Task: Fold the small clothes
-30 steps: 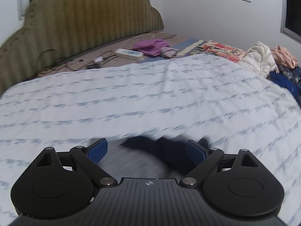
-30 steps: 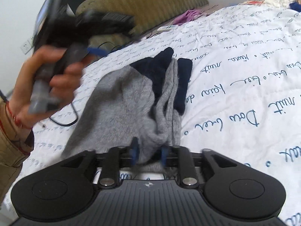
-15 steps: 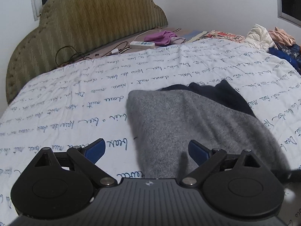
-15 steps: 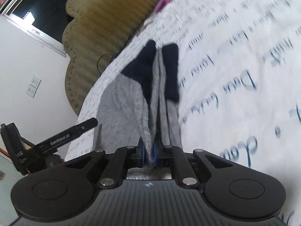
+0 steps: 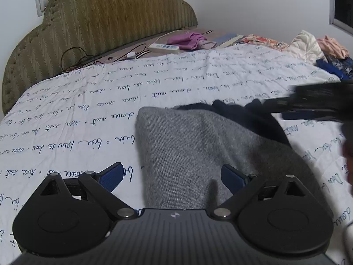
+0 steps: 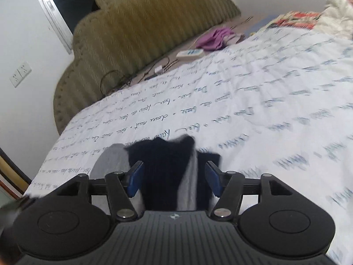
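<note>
Because the grey and navy garment (image 5: pixel 198 150) lay flat on the bed (image 5: pixel 77 121) at twelve o'clock from us, we held our left tongs (image 5: pixel 174 176) and right tongs (image 6: pixel 174 178) wide open, gripping nothing, ready to fold.

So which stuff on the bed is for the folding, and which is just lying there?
For the folding:
- grey and navy garment
- left gripper, open
- right gripper, open

Just lying about:
- purple cloth
- white power strip
- black cables
- pile of clothes
- patterned cloth
</note>
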`<action>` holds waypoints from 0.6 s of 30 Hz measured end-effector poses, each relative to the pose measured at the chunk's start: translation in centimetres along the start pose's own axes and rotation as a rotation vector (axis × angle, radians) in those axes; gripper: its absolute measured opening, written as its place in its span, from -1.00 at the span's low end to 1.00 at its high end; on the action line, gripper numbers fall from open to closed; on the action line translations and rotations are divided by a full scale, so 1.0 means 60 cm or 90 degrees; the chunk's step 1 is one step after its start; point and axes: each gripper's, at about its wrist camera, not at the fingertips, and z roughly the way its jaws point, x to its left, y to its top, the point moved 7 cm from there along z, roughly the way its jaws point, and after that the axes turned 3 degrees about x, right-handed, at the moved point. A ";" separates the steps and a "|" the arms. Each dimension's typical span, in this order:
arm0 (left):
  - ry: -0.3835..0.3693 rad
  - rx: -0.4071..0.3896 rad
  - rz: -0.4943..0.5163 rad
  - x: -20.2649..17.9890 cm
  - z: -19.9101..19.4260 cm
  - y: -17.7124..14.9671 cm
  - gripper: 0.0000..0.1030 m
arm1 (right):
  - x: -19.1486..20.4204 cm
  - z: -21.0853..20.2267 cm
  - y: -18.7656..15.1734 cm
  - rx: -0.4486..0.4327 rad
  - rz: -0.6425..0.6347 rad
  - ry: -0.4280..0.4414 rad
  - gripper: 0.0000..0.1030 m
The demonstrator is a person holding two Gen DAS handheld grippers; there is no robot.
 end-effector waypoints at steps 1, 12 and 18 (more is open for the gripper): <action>0.002 0.006 0.001 -0.001 0.003 -0.003 0.87 | 0.000 0.022 0.003 0.016 0.005 -0.004 0.13; -0.003 0.033 -0.007 0.005 0.016 -0.026 0.87 | -0.022 0.007 -0.023 -0.017 -0.025 -0.125 -0.56; -0.004 0.043 -0.005 0.008 0.016 -0.038 0.88 | -0.011 -0.062 -0.088 0.001 -0.012 -0.053 -0.50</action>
